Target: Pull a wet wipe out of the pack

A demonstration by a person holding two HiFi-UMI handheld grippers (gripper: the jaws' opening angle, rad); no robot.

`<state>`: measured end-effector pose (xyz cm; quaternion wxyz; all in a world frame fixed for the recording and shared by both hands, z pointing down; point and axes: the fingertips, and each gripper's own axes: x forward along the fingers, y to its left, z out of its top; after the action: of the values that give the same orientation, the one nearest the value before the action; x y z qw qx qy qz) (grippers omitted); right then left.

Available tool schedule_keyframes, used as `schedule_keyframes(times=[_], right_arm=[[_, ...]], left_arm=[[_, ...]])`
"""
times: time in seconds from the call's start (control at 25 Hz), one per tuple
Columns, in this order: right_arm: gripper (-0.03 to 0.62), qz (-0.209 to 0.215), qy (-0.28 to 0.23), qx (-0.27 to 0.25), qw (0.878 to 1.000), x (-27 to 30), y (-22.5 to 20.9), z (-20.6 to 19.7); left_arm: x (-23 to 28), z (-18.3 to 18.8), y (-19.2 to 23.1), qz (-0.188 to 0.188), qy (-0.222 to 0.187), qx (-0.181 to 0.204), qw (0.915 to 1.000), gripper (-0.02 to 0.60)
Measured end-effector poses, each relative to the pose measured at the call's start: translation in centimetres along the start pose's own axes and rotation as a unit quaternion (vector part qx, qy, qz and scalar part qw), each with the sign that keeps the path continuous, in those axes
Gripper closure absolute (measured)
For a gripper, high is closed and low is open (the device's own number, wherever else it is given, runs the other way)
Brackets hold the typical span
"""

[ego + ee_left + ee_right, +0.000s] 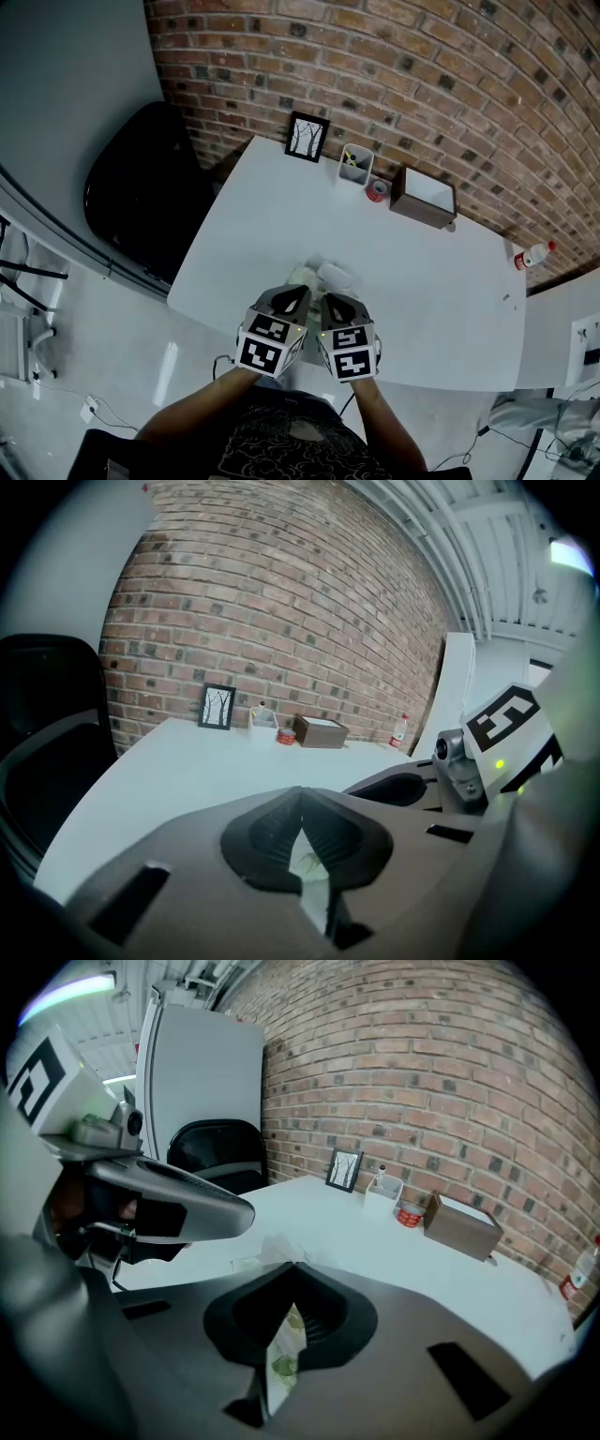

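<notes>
Your head camera looks steeply down on the left claw (292,298) and right claw (336,305). Each claw camera, close behind its jaws, faces the shared brick wall (281,621).

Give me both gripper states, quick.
Left hand-held gripper: closed on pale material, wipe or pack unclear.
Right hand-held gripper: closed on the green-printed wipe pack.

- One white table (272,225).
- Two grippers at the table's near edge: left gripper (292,298), right gripper (336,306).
- One wipe pack (324,275) on the table.
- Along the table's far edge: one picture frame (307,137), one white holder (355,167), one red tape roll (377,190), one brown box (424,196).
- One bottle (533,255) at the table's right end.
- One black chair (141,192) left of the table.
</notes>
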<state>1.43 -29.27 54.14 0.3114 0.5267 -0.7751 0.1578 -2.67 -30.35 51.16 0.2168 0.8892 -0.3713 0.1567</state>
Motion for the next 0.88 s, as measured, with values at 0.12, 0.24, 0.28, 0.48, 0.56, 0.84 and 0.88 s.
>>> schedule_keyframes(times=[0.12, 0.24, 0.28, 0.48, 0.56, 0.84, 0.88], right_arm=[[0.577, 0.0, -0.004, 0.004, 1.0, -0.3, 0.0, 0.1], [0.577, 0.0, -0.006, 0.004, 1.0, -0.5, 0.0, 0.3], [0.577, 0.0, -0.007, 0.003, 1.0, -0.5, 0.0, 0.3], [0.577, 0.002, -0.015, 0.008, 1.0, -1.0, 0.0, 1.1], [0.577, 0.0, -0.019, 0.008, 1.0, -1.0, -0.1, 1.4], [0.577, 0.001, -0.028, 0.008, 1.0, -1.6, -0.2, 2.0], [0.577, 0.001, -0.029, 0.007, 1.0, -1.7, -0.2, 2.1]], left_arm=[[-0.1, 0.0, -0.3, -0.001, 0.0, 0.002, 1.0, 0.569], [-0.1, 0.2, -0.5, -0.002, -0.002, 0.004, 1.0, 0.569], [-0.2, 0.3, -0.6, -0.003, -0.002, 0.005, 1.0, 0.569], [-0.3, 0.4, -0.9, -0.002, -0.003, 0.005, 1.0, 0.569], [-0.4, 0.5, -0.9, -0.001, -0.005, 0.005, 1.0, 0.569], [-0.6, 1.0, -1.1, 0.002, -0.01, 0.007, 0.9999, 0.569], [-0.6, 1.1, -1.2, 0.002, -0.01, 0.007, 0.9999, 0.569]])
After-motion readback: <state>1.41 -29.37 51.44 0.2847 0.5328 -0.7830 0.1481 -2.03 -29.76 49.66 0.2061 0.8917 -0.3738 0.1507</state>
